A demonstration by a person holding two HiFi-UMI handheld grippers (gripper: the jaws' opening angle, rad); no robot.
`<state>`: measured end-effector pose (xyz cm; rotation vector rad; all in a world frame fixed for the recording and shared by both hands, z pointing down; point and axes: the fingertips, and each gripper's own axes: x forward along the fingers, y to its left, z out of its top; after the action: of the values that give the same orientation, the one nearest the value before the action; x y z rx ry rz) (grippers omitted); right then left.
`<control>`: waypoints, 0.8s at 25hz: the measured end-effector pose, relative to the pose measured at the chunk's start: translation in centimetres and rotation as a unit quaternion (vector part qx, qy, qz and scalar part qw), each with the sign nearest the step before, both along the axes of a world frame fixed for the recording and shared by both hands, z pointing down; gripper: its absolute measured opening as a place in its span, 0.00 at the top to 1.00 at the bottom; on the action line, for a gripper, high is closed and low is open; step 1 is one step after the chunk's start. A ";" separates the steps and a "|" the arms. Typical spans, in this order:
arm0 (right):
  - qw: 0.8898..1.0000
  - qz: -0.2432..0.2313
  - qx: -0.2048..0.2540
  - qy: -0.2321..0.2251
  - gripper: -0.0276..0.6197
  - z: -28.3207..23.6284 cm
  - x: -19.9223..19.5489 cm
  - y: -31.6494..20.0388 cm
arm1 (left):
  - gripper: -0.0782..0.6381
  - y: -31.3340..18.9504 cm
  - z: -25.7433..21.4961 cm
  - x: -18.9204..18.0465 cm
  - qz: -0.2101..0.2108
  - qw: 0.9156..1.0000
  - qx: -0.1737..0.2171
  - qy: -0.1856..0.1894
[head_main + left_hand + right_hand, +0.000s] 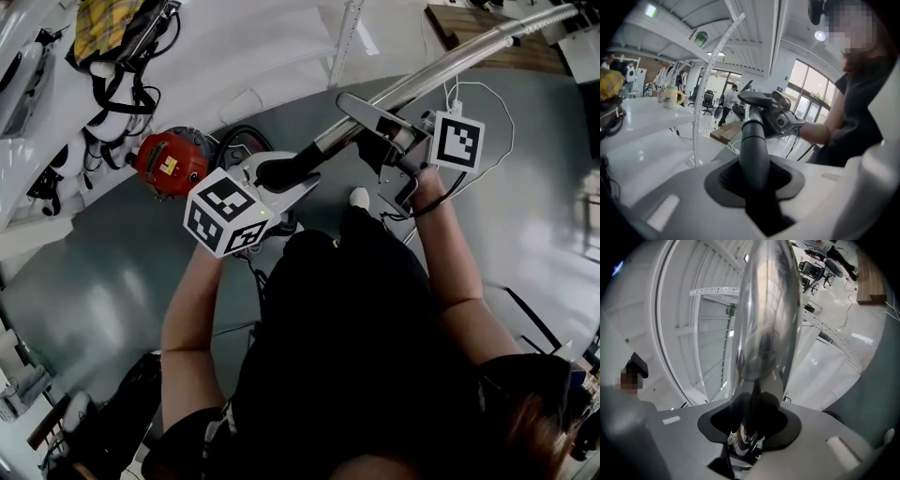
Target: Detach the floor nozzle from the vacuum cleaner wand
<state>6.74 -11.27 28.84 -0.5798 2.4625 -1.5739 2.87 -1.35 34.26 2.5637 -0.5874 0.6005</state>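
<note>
Left gripper (757, 187) pinches the nozzle's stiff black neck (753, 145); right gripper (750, 427), at two o'clock, clamps the chrome wand (764, 310). Both look rigid and slick, so hold beside the joint.

Head cam: sits high and faces steeply down past the person's torso (347, 328) to the grey floor (84, 281). Mid range, with the left hand-held gripper (286, 183) and right hand-held gripper (375, 127) both in frame.

Left gripper cam: rides the left unit and looks along its jaws up the black tube (753, 145), which is right at the lens. It faces the right unit.

Right gripper cam: rides the right unit. The chrome wand (764, 310) is nearly on the lens, with white shelving (693, 333) far behind.

Overlap: head and left share the black tube, right unit and torso. Head and right share the wand.
</note>
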 end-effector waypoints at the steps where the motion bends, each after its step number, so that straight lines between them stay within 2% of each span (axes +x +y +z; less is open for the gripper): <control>1: 1.000 0.005 -0.006 -0.004 0.75 0.0 0.0 -0.1 | 0.74 -0.1 -0.2 -0.2 -0.001 1.000 0.012 -0.012; 5: 0.998 0.050 -0.046 -0.018 0.76 0.6 0.1 -1.3 | 0.74 -1.0 -0.2 -1.0 -0.019 0.995 0.062 -0.070; 7: 0.996 0.060 -0.054 -0.023 0.76 0.9 0.1 -1.5 | 0.74 -1.0 0.1 -1.1 -0.018 0.996 0.052 -0.077; 9: 0.997 0.060 -0.046 -0.029 0.76 0.9 0.1 -1.3 | 0.74 -0.5 0.3 -0.9 -0.006 0.998 0.012 -0.055; 11: 0.997 0.062 -0.019 -0.033 0.76 0.8 0.1 -1.3 | 0.74 0.3 0.5 -0.6 0.016 0.998 -0.053 -0.012; 13: 0.998 0.062 0.011 -0.032 0.75 0.6 0.1 -1.4 | 0.75 1.0 0.5 -0.1 0.039 0.991 -0.123 0.039; 14: 0.998 0.060 0.017 -0.031 0.75 0.7 0.2 -1.6 | 0.75 1.0 0.4 0.1 0.041 0.989 -0.134 0.050; 15: 0.998 0.060 0.015 -0.030 0.75 0.7 0.3 -1.8 | 0.75 0.8 0.4 0.1 0.034 0.991 -0.124 0.044; 16: 0.998 0.062 0.006 -0.029 0.76 0.9 0.3 -2.1 | 0.75 0.4 0.4 0.1 0.023 0.995 -0.098 0.026; 18: 0.996 0.084 -0.026 -0.027 0.77 1.2 0.8 -2.7 | 0.75 -0.5 0.6 -0.7 -0.001 0.999 -0.025 -0.038; 19: 0.993 0.107 -0.042 -0.032 0.77 1.3 1.8 -3.4 | 0.76 -0.6 1.0 -1.7 -0.012 0.997 0.007 -0.074; 20: 0.988 0.133 -0.055 -0.048 0.77 1.0 3.5 -4.4 | 0.76 -0.4 1.6 -3.3 -0.026 0.994 0.023 -0.101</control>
<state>10.23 -15.70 29.87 -0.7924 2.1376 -1.5945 -0.44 -1.72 35.81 2.5395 -0.7410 0.8435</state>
